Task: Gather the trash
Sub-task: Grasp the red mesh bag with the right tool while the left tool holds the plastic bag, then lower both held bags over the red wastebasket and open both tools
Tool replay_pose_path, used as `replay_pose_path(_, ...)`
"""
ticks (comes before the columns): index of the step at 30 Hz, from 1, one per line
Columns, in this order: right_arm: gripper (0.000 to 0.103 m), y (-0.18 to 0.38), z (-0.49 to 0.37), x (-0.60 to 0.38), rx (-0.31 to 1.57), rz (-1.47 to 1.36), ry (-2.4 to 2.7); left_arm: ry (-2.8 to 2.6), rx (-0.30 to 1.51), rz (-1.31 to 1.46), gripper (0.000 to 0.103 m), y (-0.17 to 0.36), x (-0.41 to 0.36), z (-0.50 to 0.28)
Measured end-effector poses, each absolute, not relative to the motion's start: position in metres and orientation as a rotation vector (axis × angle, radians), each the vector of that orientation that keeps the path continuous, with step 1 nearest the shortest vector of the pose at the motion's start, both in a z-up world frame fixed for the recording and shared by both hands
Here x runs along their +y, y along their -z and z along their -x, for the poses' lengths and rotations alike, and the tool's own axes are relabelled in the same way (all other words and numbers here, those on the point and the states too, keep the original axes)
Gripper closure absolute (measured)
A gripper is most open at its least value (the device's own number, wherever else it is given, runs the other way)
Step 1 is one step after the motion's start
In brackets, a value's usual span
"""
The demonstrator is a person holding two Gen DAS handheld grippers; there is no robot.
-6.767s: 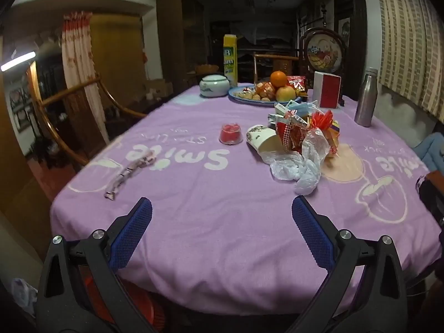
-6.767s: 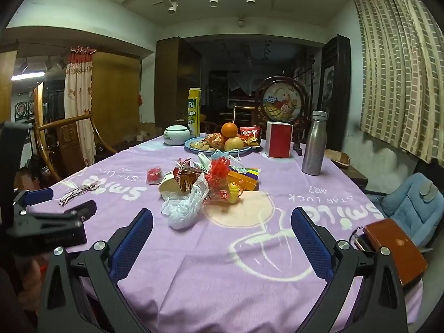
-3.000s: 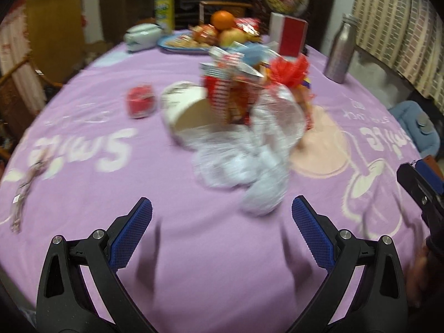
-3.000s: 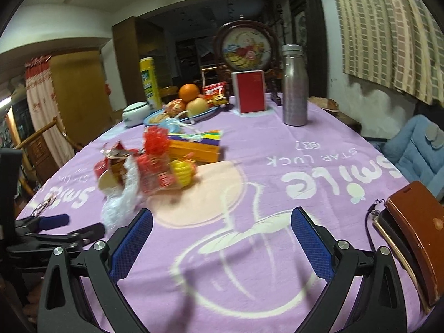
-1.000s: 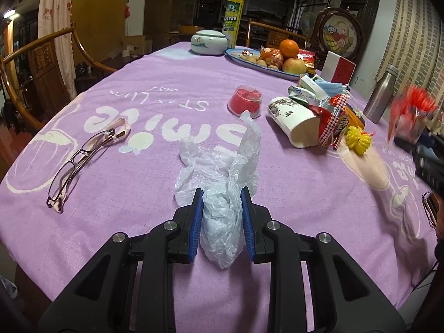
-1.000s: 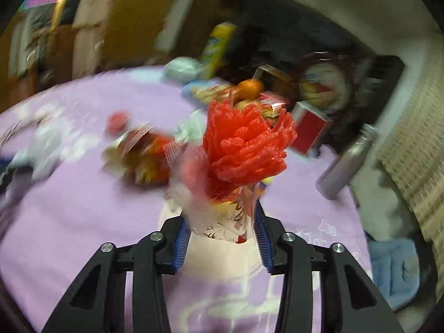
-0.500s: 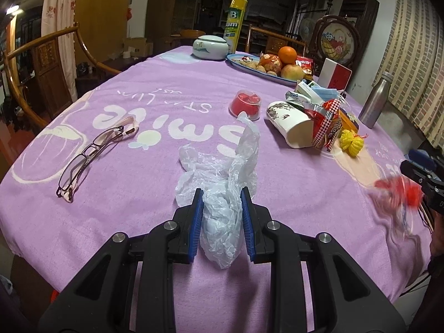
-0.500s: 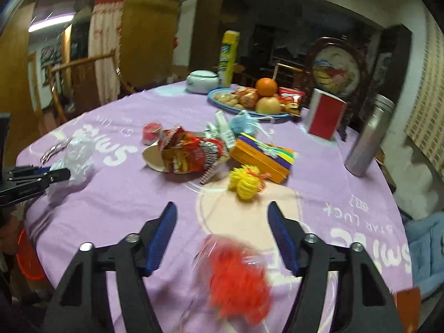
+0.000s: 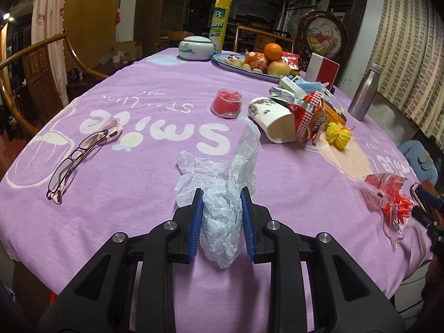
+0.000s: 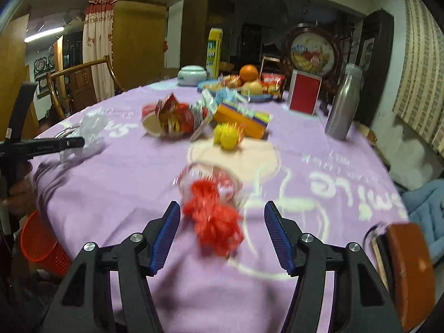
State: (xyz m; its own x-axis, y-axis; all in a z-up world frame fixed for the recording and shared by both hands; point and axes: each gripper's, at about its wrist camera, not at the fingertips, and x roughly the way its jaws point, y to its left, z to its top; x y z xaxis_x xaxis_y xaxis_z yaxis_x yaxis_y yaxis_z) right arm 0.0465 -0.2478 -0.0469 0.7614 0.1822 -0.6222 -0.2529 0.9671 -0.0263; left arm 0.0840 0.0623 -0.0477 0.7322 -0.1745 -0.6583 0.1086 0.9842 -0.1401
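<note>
Left gripper [image 9: 222, 216] jaws clamped on crumpled plastic bag [image 9: 222, 191]; right gripper [image 10: 222, 236] jaws wide, red-ribbon wrapper [image 10: 213, 208] loose on worktop between them. Nothing binned; snack wrappers beside paper cup [image 9: 272, 122] remain.

A big table [image 9: 111, 222] under a purple cloth [image 10: 138, 183] fills a dim room, with curved wooden chairs [image 9: 25, 63] on its far left side and a carved round screen [image 10: 308, 50] behind its far end. A checked curtain [image 9: 410, 50] hangs on the right wall, a floral one [image 10: 97, 36] by the wooden panelling [image 10: 138, 38] on the left, and a dark cabinet [image 10: 205, 25] stands at the back. One strip light [image 10: 44, 33] glows in the side room (the ceiling is pale), and a red basket [image 10: 41, 244] sits on the floor.
</note>
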Motion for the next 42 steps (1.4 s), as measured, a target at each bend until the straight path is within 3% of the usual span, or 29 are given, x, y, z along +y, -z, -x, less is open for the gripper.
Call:
replay_pose_path(3,0.048,0.06,-0.055,-0.246,0.719,0.1,-0.234,0.154,0.733,0.082,0.075,0.047,0.058,-0.082)
replay_pose_path(5,0.08,0.068,-0.063,-0.247,0.765,0.088,-0.225,0.152,0.731,0.081,0.075,0.046,0.056,-0.08)
replay_pose_path(6,0.086,0.067,-0.061,-0.248,0.766,0.075,-0.224,0.15,0.73,0.079,0.075,0.045,0.056,-0.079)
replay_pose_path(12,0.086,0.009,-0.029,-0.268,0.6,-0.036,-0.333,0.152,0.71,0.073,0.075,0.038,0.057,-0.073)
replay_pose_path(26,0.086,-0.047,-0.033,-0.227,0.43,-0.075,-0.402,0.084,0.663,0.087,0.075,0.023,0.085,-0.042)
replay_pose_path(35,0.086,-0.045,-0.022,-0.143,0.465,-0.051,-0.695,-0.074,0.711,0.117,0.075,0.037,0.153,0.011)
replay_pose_path(42,0.086,-0.027,-0.01,-0.072,0.559,-0.011,-0.851,-0.265,0.897,0.144,0.075,0.095,0.231,0.057)
